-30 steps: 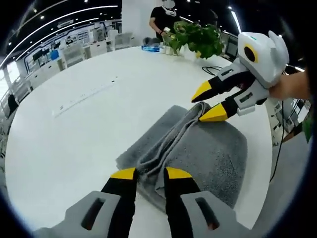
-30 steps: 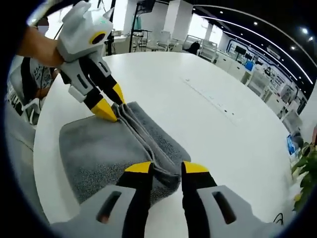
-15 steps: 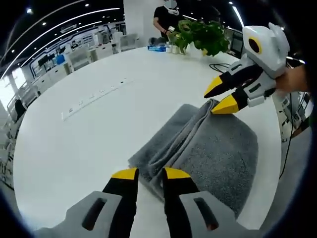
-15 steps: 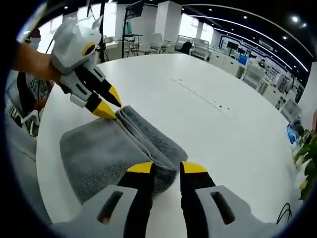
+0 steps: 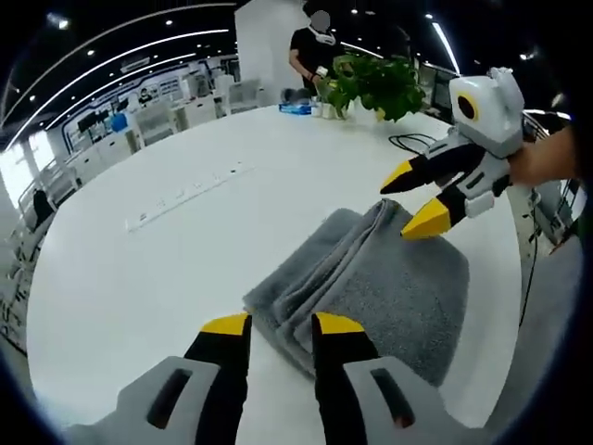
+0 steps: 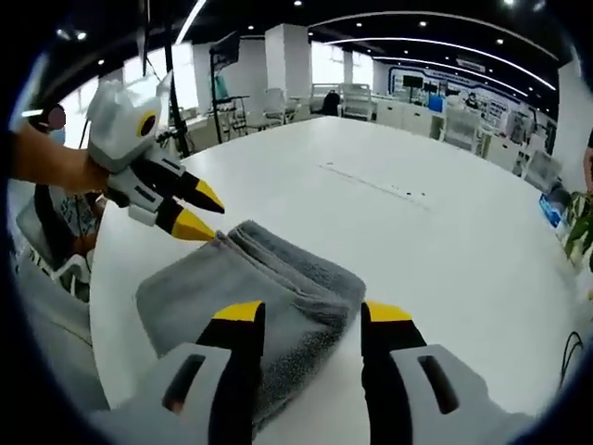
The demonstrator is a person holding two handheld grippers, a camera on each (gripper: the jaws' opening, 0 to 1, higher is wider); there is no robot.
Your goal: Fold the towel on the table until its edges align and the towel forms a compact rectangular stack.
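We see the grey terry towel, soft, limp and light, lying folded on the white counter, so with both the left gripper and right gripper gaping empty, we would pinch its bunched edge at 12 o'clock.

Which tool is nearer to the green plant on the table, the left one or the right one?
Right. The right tool is over the towel's end toward the plant; the left tool is at the opposite end.
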